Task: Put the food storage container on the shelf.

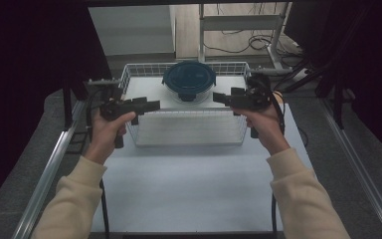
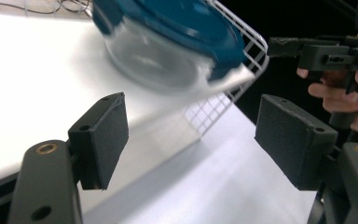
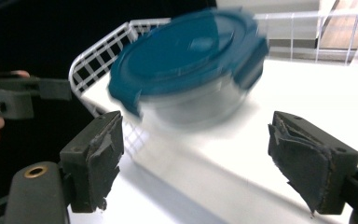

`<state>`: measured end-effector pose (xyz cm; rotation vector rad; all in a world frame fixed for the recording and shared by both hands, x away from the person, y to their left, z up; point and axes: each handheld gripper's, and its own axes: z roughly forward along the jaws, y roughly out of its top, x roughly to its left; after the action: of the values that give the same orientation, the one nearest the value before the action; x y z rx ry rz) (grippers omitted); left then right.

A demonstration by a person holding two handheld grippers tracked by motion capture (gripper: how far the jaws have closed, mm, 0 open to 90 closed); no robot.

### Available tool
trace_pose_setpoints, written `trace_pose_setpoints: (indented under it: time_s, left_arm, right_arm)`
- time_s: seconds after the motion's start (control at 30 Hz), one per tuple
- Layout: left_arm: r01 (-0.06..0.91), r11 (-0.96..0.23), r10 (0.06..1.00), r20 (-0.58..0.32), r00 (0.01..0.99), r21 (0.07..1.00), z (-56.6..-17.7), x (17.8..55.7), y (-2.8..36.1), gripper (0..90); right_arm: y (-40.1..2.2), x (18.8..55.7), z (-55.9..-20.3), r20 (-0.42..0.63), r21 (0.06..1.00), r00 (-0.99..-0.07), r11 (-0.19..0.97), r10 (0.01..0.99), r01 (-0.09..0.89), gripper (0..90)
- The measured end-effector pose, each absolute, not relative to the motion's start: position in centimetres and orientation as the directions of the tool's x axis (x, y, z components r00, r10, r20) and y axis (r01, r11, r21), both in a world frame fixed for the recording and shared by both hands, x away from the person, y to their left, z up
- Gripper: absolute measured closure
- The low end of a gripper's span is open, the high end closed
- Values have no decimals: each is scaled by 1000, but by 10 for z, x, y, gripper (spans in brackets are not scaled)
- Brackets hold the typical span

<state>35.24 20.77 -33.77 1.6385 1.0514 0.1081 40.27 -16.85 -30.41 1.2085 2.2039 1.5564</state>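
Both grippers hang apart over a white table in the high view: the left gripper and right gripper point inward at the two sides of a white wire basket, jaws spread and holding nothing. Inside the basket, toward its far side, sits a round glass container with a dark blue clip lid. From the left gripper view, its two black pads stand wide, the container blurred beyond them and the other gripper farther right. From the right gripper view, worn pads gape with the container between and beyond them, untouched. Judged risk: closing on smooth glass off-centre could let it slip, or a jaw could snag the basket's wire rim
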Motion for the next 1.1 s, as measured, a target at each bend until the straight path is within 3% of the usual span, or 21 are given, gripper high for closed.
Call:
trace_pose_setpoints:
  time_s: [0.2, 0.53, 0.77, 1.1]
  left_arm:
    - [559, 5, 683, -411, 603, 829, -365, 314, 212, 244]
    - [602, -44, 716, -396, 576, 797, -431, 269, 212, 232]
    - [615, -95, 754, -346, 558, 783, -466, 249, 210, 228]
    - [633, -109, 781, -328, 532, 766, -486, 237, 212, 227]
  right_arm:
    - [-185, 359, -328, 244, 866, -678, 159, 693, 474, 188]
    - [-211, 305, -379, 291, 862, -684, 127, 669, 491, 196]
    - [-220, 281, -422, 204, 846, -673, 218, 711, 486, 202]
    - [-226, 273, -458, 206, 807, -671, 264, 713, 529, 218]
